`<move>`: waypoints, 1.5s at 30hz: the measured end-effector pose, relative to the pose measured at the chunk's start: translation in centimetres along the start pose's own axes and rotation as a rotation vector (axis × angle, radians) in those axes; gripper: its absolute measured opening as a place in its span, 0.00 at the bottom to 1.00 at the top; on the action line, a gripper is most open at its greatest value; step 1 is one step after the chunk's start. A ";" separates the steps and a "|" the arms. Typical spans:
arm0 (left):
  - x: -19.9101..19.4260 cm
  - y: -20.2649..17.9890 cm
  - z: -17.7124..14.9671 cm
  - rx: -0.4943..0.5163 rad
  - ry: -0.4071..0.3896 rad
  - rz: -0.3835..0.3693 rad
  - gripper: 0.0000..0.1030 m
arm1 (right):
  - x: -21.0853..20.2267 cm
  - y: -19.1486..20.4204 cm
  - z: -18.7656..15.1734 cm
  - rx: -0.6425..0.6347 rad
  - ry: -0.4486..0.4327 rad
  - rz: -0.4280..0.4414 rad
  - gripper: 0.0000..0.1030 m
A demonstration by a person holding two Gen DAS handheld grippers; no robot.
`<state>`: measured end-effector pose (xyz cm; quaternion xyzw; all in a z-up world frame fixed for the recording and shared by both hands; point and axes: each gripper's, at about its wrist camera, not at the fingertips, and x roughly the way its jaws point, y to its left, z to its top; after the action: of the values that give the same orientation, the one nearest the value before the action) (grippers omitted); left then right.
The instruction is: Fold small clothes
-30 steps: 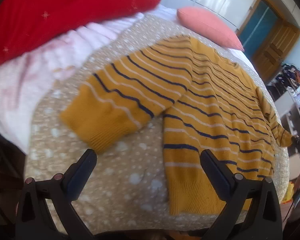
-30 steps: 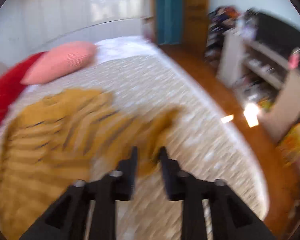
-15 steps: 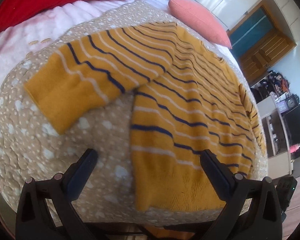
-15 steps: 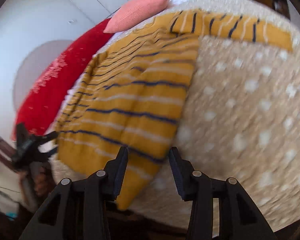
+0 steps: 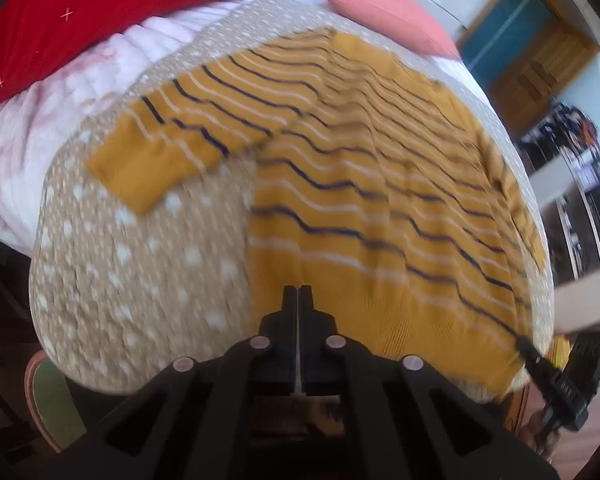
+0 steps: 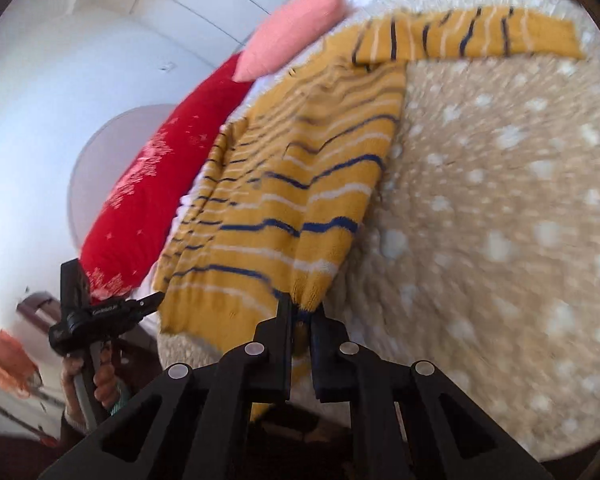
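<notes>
Left gripper was fully closed at the near hem of the sweater, its two fingers pressed together with only a thin slit between them; whether knit was caught between the tips could not be told from its own view. Right gripper was clamped on the opposite hem corner, a tuft of yellow ribbing showing between its nearly closed fingers. In the right wrist view the left gripper appeared at the lower left, held in a hand, with its tips at the far corner of the hem.

Sweater: mustard yellow with navy and white stripes, lying spread on a beige, white-spotted blanket that covered the bed. One sleeve lay out to the side on the blanket in the left wrist view; the other sleeve stretched straight out from the shoulder in the right wrist view. The hem sat at the near edge of the bed.

Beyond the sweater lay a red pillow and a pink pillow, with pale pink bedding between the red pillow and the blanket. A wooden door stood in the background. Both views were motion-blurred.
</notes>
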<state>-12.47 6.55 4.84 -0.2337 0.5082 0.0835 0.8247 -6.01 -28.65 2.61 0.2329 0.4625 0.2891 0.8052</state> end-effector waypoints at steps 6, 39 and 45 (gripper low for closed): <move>0.9 0.2 -1.3 -0.006 0.012 0.072 0.32 | -2.0 -3.0 0.3 0.064 -0.067 -0.120 0.09; -0.5 -0.6 5.4 -0.028 -0.210 -0.035 0.79 | -13.0 -11.6 23.5 0.335 -0.596 -0.545 0.05; 0.4 0.3 10.5 -0.021 -0.335 -0.041 0.80 | -7.0 -3.0 27.7 0.129 -0.477 -0.483 0.05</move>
<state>-4.03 11.70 8.28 -0.2354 0.3577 0.1101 0.8970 16.26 -38.53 17.78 0.2280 0.3202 -0.0024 0.9195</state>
